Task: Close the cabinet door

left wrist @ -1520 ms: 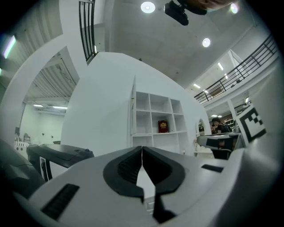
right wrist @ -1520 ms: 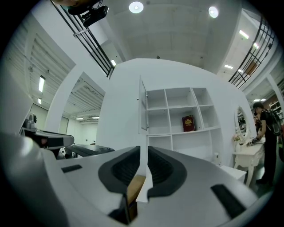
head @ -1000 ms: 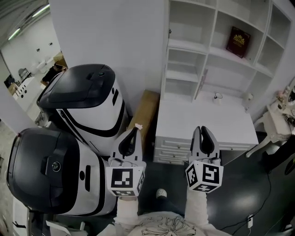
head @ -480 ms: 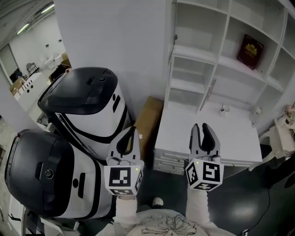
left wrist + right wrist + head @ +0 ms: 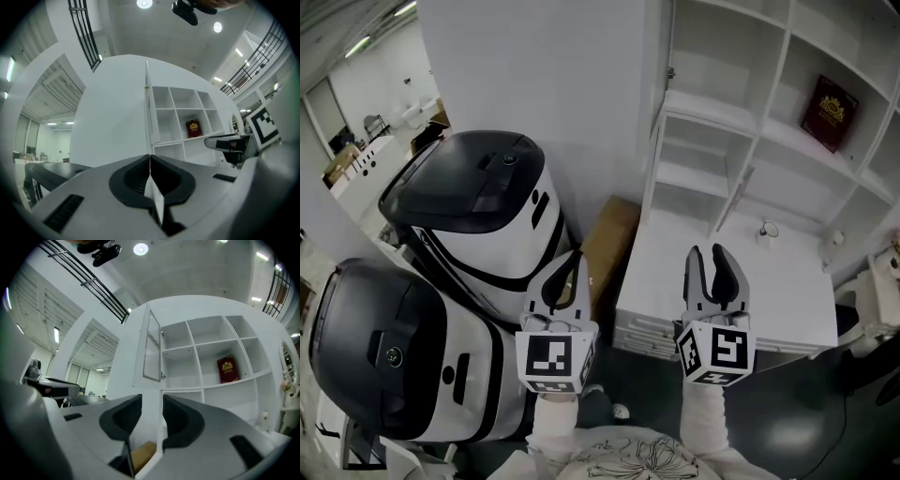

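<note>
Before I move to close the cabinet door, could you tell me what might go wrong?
The cabinet door stands wide open, and the shut left gripper and open right gripper both hang apart from it; a hard shove might slam it. Reaching across the desk top could knock the small object standing near its back.

Two bulky black-and-white machines fill the head view from 8 to 10 o'clock, the nearer machine point(image 5: 403, 352) touching the farther machine point(image 5: 487, 202). A brown cardboard box point(image 5: 609, 239) sits between the farther machine and a white worktop point(image 5: 703, 272) with drawers at 3 o'clock. A small ringed object point(image 5: 768, 230) stands on the worktop. A dark red book point(image 5: 830, 100) stands upright at 1 o'clock. A small pale round thing point(image 5: 621, 411) lies on the dark floor point(image 5: 806, 403) at 6.
</note>
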A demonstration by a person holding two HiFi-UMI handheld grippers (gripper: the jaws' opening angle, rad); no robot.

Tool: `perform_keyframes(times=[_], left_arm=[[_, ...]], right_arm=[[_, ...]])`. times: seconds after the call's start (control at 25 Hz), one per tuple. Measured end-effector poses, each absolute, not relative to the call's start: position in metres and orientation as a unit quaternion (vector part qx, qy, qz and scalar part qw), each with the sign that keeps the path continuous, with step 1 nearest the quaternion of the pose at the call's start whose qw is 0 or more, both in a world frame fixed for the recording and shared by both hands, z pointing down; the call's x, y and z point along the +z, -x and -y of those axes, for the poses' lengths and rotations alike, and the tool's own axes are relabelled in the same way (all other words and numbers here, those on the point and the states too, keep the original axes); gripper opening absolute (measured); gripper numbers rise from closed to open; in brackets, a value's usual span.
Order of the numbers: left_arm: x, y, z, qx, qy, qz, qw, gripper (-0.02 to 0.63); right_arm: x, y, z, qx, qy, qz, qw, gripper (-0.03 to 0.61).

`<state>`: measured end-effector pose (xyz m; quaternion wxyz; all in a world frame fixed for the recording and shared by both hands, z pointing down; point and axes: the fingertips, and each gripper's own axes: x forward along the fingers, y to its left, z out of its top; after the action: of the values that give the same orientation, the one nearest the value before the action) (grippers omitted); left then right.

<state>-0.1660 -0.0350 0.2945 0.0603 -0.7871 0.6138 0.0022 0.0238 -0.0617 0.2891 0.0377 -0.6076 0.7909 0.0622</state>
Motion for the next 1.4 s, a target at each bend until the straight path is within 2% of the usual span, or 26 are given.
perform_keyframes(times=[0.56,1.4], left_arm=[[0.299,0.188,0.098,0.004,0.786,-0.616,0.052,0.005],[0.298,0.246,0.163,0.001,0.773,-0.632,0.055,0.005]], right_arm=[[0.283,0.010,0.123,0.086,0.592,-0.801,0.026,0.126],[0.257,0.084,0.194,0.129,0.572,-0.809,0.048,0.130]])
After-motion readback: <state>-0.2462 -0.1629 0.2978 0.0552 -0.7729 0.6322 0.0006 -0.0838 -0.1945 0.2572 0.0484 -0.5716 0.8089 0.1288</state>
